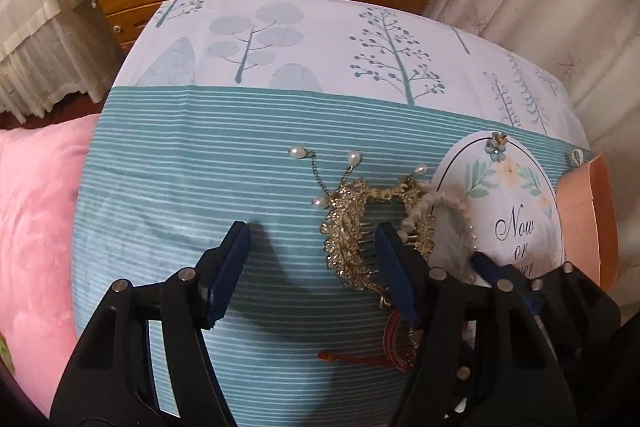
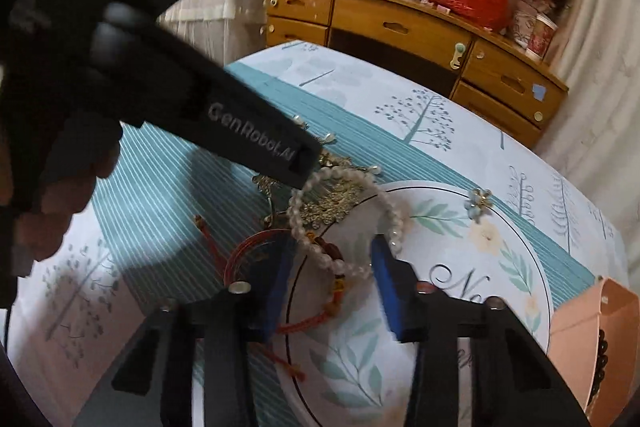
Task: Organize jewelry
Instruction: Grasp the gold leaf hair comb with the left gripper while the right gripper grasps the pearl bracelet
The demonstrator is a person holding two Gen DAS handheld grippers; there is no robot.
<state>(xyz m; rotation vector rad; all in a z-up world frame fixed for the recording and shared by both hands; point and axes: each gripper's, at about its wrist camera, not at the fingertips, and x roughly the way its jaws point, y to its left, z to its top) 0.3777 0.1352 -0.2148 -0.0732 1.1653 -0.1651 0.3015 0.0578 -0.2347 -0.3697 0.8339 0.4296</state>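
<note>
Pearl bracelet (image 2: 344,223) lies half on the round card (image 2: 460,267) and half on the gold hair comb (image 2: 332,205), its near loop sitting right between the right tongs (image 2: 332,287), whose blue pads stand narrowed either side without clearly pressing it. Over on the striped cloth (image 1: 180,179), the left tongs (image 1: 312,267) stand about half apart with nothing between them, the gold hair comb (image 1: 348,231) just beside their right-hand finger. Red cord bracelet (image 2: 256,259) lies under the right tongs' left-hand finger.
</note>
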